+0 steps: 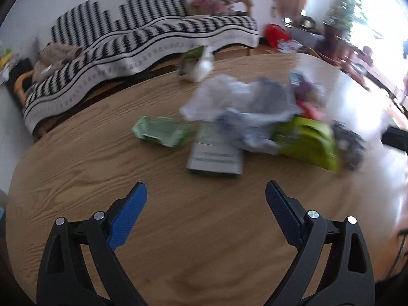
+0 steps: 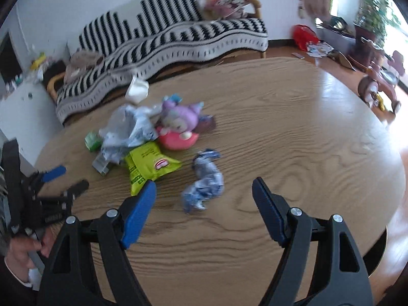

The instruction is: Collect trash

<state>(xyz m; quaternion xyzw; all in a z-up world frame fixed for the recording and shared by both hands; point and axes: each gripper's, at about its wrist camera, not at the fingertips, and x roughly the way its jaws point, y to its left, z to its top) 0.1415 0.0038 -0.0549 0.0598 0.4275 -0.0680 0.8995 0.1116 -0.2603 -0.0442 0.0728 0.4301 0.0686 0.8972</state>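
Trash lies in a heap on the round wooden table (image 1: 178, 242). In the left wrist view I see a green wrapper (image 1: 160, 134), a grey flat box (image 1: 215, 156), a crumpled clear plastic bag (image 1: 229, 102) and a lime snack bag (image 1: 308, 142). My left gripper (image 1: 206, 191) is open and empty, short of the grey box. In the right wrist view the lime snack bag (image 2: 148, 165) and a crumpled blue-white wrapper (image 2: 205, 181) lie just ahead of my open, empty right gripper (image 2: 204, 186). The left gripper (image 2: 66, 178) shows at the left edge.
A purple plush toy (image 2: 178, 119) on a pink piece (image 2: 177, 140) sits in the heap. A white cup (image 2: 137, 90) lies near the table's far edge. A striped sofa (image 2: 178, 38) stands behind the table (image 2: 306, 153). A toy tricycle (image 2: 377, 84) stands on the floor at right.
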